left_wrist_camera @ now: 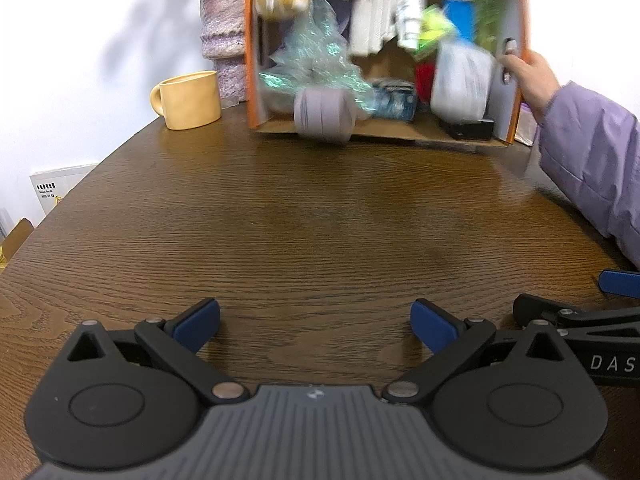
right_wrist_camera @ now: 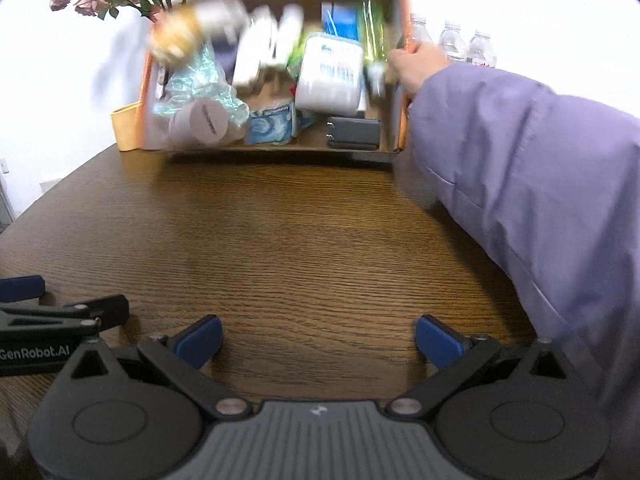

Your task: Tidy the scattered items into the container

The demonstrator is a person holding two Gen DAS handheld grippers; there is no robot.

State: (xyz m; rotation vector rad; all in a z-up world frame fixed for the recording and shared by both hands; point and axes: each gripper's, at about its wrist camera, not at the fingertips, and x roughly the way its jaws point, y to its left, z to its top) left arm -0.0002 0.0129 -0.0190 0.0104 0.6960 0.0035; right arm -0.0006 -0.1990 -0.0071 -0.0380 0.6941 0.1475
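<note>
A hand (left_wrist_camera: 534,78) tipped the box (left_wrist_camera: 508,24) at the desk's (left_wrist_camera: 320,220) far edge; both hand-held grippers (left_wrist_camera: 315,322) (right_wrist_camera: 319,338) lay spread, empty; wait for items to settle.

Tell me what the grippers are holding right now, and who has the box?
Neither: left gripper and right gripper stand open, empty. A bare hand in a purple sleeve grips the tipped cardboard box by its right side wall.

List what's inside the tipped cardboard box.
The cardboard box holds a grey roll, crinkled teal plastic, a blue tissue pack, a white tub and white bottles. Motion blur hides the rest.
</note>
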